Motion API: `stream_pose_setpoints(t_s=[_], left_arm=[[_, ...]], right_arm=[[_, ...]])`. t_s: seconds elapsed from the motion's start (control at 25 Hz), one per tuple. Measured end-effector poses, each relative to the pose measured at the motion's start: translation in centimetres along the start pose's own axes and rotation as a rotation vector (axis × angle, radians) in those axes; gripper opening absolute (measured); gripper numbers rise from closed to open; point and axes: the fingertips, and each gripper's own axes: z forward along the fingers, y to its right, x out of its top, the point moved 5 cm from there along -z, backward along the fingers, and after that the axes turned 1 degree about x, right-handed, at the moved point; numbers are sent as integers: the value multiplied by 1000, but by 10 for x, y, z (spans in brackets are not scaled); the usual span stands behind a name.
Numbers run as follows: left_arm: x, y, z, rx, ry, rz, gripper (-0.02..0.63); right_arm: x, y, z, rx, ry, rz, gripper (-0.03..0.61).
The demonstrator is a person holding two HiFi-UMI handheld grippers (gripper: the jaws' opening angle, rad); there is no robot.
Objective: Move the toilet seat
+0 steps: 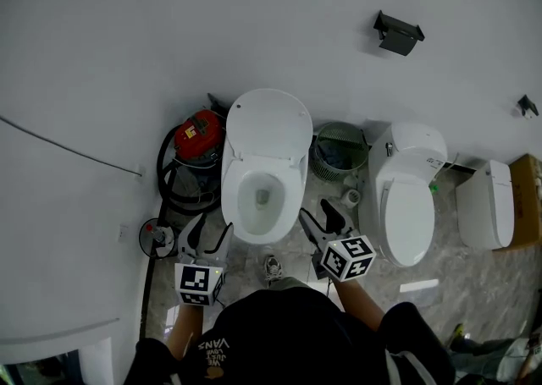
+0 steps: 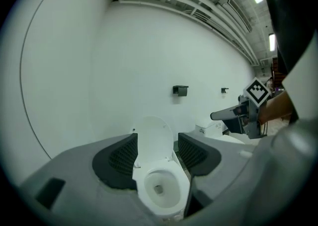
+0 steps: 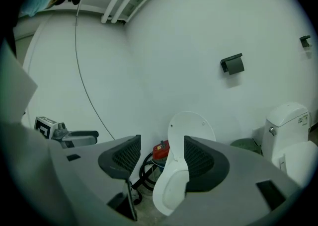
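Both tongs are released and hold nothing. The left tongs [image 1: 209, 233] hang short of the bowl's front left, and the right tongs [image 1: 322, 221] sit just off its front right, neither touching the toilet [image 1: 261, 197]. The toilet seat [image 1: 269, 125] stands raised at the floor's back edge, leaning toward the wall behind the bowl. I cannot tell whether a separate ring lies on the rim.

The step in hand looks like the approach. It would go best if one pair of tongs reached over the bowl, clenched the seat's free top edge squarely, and swung it down along the hinge's arc without letting it drop. The red vacuum [image 1: 199, 134] and green basket [image 1: 340, 151] flank the bowl closely, so elbows should stay in.
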Motion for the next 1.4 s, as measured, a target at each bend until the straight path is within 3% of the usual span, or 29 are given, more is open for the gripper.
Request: stream_pose_setpoints(t_s=[0.24, 0.52, 0.88, 1.08, 1.28, 1.4], left_arm=[[-4, -5, 37, 30, -18, -14, 249], [-19, -21, 69, 17, -47, -113, 230], [-60, -64, 111, -28, -181, -199, 245], [-90, -80, 125, -59, -263, -199, 252], [-133, -87, 139, -112, -365, -219, 253], [-160, -94, 146, -131, -425, -233, 249]], right_arm=[[5, 30, 24, 20, -44, -8, 258], [-6, 51, 47, -14, -90, 31, 259], [-37, 69, 59, -166, -128, 120, 261], [-66, 79, 61, -275, -152, 163, 261], [-114, 88, 63, -386, -166, 334, 261], [-143, 90, 65, -440, -196, 365, 262]])
